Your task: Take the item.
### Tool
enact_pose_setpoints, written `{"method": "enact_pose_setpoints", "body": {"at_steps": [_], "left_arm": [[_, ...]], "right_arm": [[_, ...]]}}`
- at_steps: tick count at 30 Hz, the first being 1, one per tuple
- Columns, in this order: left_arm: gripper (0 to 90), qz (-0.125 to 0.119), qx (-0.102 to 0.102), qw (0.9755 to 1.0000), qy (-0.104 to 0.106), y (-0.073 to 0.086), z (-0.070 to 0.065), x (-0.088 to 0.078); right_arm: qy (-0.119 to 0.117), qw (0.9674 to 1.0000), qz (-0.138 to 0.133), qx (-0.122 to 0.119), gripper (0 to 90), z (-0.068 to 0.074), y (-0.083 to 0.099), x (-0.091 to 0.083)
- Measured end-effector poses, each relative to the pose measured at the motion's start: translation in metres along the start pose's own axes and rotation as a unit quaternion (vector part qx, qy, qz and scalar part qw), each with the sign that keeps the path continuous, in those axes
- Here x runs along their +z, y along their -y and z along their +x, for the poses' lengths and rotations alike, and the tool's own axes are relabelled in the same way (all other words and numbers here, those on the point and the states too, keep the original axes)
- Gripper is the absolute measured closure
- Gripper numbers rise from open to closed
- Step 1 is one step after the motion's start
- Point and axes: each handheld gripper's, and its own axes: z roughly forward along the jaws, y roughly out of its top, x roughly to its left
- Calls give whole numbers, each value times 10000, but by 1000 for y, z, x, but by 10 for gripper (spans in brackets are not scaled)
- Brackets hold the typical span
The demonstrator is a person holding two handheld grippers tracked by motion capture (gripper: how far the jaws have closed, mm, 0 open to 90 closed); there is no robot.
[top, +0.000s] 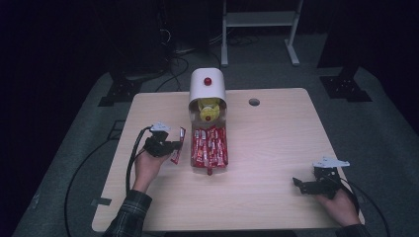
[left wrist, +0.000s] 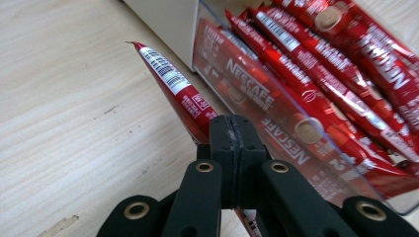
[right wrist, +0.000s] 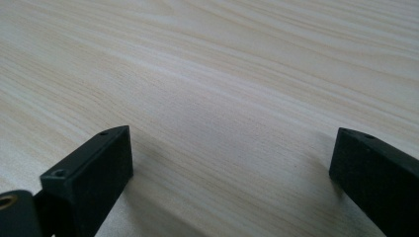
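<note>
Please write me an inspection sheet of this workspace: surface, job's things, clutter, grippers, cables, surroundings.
Surface: light wood table, round hole near far edge.
Job's things: white dispenser with clear tray full of red sachets; one sachet held outside the tray.
Clutter: nothing seen.
Grippers: left gripper shut on the sachet; right gripper open, low over bare wood.
Cables: black cable trails from left gripper.
Surroundings: dark room, grey floor, white frame behind.

Lit tabletop (top: 276, 148) (dark, murky surroundings)
</note>
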Motion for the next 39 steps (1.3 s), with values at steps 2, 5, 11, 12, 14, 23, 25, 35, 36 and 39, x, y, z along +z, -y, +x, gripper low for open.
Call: {"method": "enact_pose_setpoints", "body": {"at_steps": [2,5,11,12,14,23,25,35,36,39], "left_arm": [[896,41,-34,10000,-4,1,0,4],[896,85,-39,10000,-16,2,1,6],[896,136,-75,9999,-21,5,2,14],[896,163,-86,9998,-6,6,3,15],[896,198,-101,9998,-13,7,3,17],[892,346,-103,9993,-50,10,3,24],[891,360,-105,9993,-49,11,4,26],[776,352,-104,9993,-99,12,4,26],[776,324,-84,9994,-121,12,4,26],[702,273,-105,9995,-156,11,4,24]], "right_arm": [[2,10000,1,-3,20,0,0,0],[1,10000,1,1,20,0,0,0],[-1,10000,2,0,20,0,0,0],[0,10000,2,-1,20,0,0,0],[-1,10000,2,0,20,0,0,0],[-1,10000,1,1,20,0,0,0],[-2,10000,1,3,20,0,0,0],[-1,10000,2,-1,20,0,0,0],[-1,10000,-1,-4,20,0,0,0],[-1,10000,1,2,20,0,0,0]]}}
